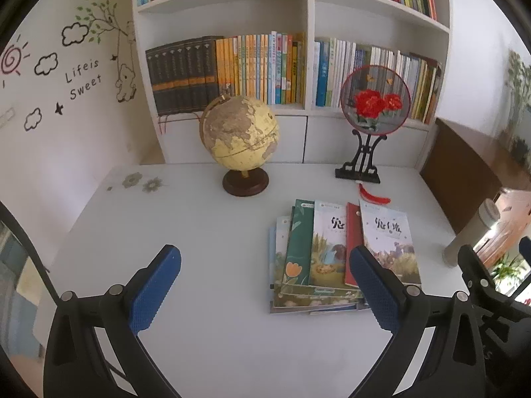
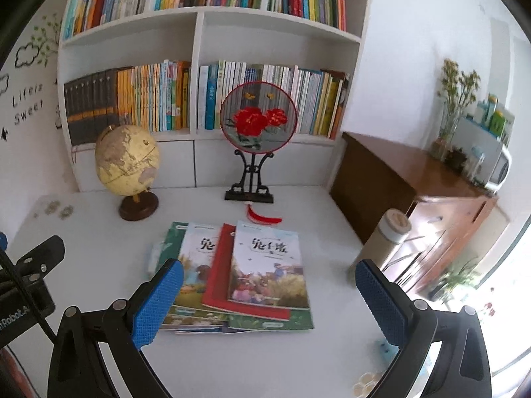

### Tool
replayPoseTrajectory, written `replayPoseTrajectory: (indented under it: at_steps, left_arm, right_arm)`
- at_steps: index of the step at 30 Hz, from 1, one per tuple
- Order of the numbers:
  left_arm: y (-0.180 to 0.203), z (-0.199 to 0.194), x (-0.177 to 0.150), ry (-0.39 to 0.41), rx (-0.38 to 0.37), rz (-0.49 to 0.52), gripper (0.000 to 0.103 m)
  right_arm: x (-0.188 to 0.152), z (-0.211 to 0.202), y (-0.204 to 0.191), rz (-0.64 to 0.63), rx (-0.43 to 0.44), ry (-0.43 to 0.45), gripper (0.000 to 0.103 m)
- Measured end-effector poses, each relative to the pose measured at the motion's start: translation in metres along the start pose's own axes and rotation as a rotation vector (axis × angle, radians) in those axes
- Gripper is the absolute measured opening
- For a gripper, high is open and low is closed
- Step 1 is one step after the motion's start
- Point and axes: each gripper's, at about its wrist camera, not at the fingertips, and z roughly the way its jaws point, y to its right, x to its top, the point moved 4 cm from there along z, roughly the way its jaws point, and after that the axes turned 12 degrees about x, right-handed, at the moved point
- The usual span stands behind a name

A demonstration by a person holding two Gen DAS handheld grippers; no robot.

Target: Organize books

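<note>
Several thin books (image 2: pixel 239 272) sat in a messy fanned pile on the white table (image 1: pixel 205 348), and I couldn't count them exactly since the lower ones were mostly covered. At least five covers showed: a farm-scene one on top, a red one under it, another farm-scene one, a green one and a pale one at the far left edge.

From the right wrist view, the right gripper (image 2: pixel 268 301) hung right over the near edge of the pile, its blue pads spread wide, touching nothing and holding nothing. The left gripper (image 1: pixel 265 287) was spread as wide as it goes too, empty, with the pile just off to its right, behind its right pad.

Further out ahead of both grippers: one globe (image 1: pixel 240 136) on a dark round base, one round embroidered fan (image 1: pixel 375 99) on a black stand with a red tassel (image 1: pixel 373 199) lying by its foot. One pale tumbler (image 2: pixel 381 242) stood to the right of the pile. Behind everything was a white bookshelf (image 1: pixel 308 10) with two rows packed with upright books.
</note>
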Motion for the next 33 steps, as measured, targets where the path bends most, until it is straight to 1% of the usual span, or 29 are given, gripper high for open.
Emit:
replayPoseTrajectory:
  at_steps: [1, 4, 7, 10, 13, 14, 17, 18, 20, 21, 22, 23, 25, 26, 27, 29, 31, 33]
  left_arm:
    - [0.001, 0.000, 0.000, -0.005, -0.004, -0.001, 0.102]
    - [0.005, 0.001, 0.000, -0.017, -0.027, -0.008, 0.102]
    - [0.010, 0.003, -0.001, -0.017, -0.016, 0.002, 0.102]
    - [0.017, 0.008, -0.001, -0.016, 0.017, 0.025, 0.102]
    - [0.023, 0.018, -0.003, -0.031, 0.006, 0.033, 0.102]
    - [0.025, 0.021, -0.004, -0.033, -0.011, 0.031, 0.102]
    - [0.038, 0.034, -0.007, -0.023, -0.100, 0.033, 0.102]
    - [0.045, 0.040, -0.008, -0.012, -0.120, 0.044, 0.102]
    - [0.061, 0.053, -0.007, 0.019, -0.123, 0.084, 0.102]
    - [0.070, 0.061, -0.007, 0.032, -0.139, 0.107, 0.102]
    - [0.080, 0.071, -0.008, 0.024, -0.157, 0.125, 0.102]
    - [0.090, 0.082, -0.010, 0.003, -0.169, 0.141, 0.102]
    - [0.109, 0.105, -0.016, -0.051, -0.222, 0.151, 0.102]
    - [0.119, 0.117, -0.021, -0.083, -0.235, 0.155, 0.102]
    - [0.126, 0.124, -0.025, -0.096, -0.244, 0.159, 0.102]
    - [0.146, 0.137, -0.033, -0.117, -0.304, 0.163, 0.102]
    - [0.166, 0.152, -0.040, -0.157, -0.383, 0.151, 0.102]
    - [0.183, 0.168, -0.046, -0.205, -0.440, 0.130, 0.100]
  right_arm:
    - [0.000, 0.000, 0.002, 0.001, -0.002, 0.001, 0.103]
    - [-0.001, 0.004, 0.006, 0.033, 0.054, -0.017, 0.103]
    - [-0.004, 0.010, 0.010, 0.053, 0.090, -0.040, 0.103]
    - [-0.008, 0.016, 0.012, 0.061, 0.108, -0.063, 0.103]
    - [-0.011, 0.021, 0.022, 0.070, 0.120, -0.064, 0.103]
    - [-0.012, 0.022, 0.027, 0.078, 0.138, -0.053, 0.103]
    - [-0.017, 0.022, 0.048, 0.109, 0.196, 0.000, 0.103]
    - [-0.018, 0.026, 0.054, 0.118, 0.204, -0.004, 0.103]
    - [-0.025, 0.041, 0.068, 0.130, 0.214, -0.058, 0.103]
    - [-0.028, 0.050, 0.075, 0.139, 0.218, -0.084, 0.103]
    - [-0.033, 0.060, 0.082, 0.144, 0.221, -0.104, 0.103]
    - [-0.036, 0.068, 0.088, 0.146, 0.219, -0.116, 0.103]
    - [-0.044, 0.087, 0.098, 0.144, 0.208, -0.150, 0.103]
    - [-0.048, 0.100, 0.103, 0.141, 0.212, -0.175, 0.103]
    - [-0.052, 0.111, 0.106, 0.140, 0.229, -0.193, 0.103]
    - [-0.061, 0.134, 0.112, 0.147, 0.272, -0.214, 0.103]
    - [-0.069, 0.158, 0.119, 0.150, 0.288, -0.240, 0.103]
    - [-0.077, 0.185, 0.128, 0.174, 0.312, -0.279, 0.102]
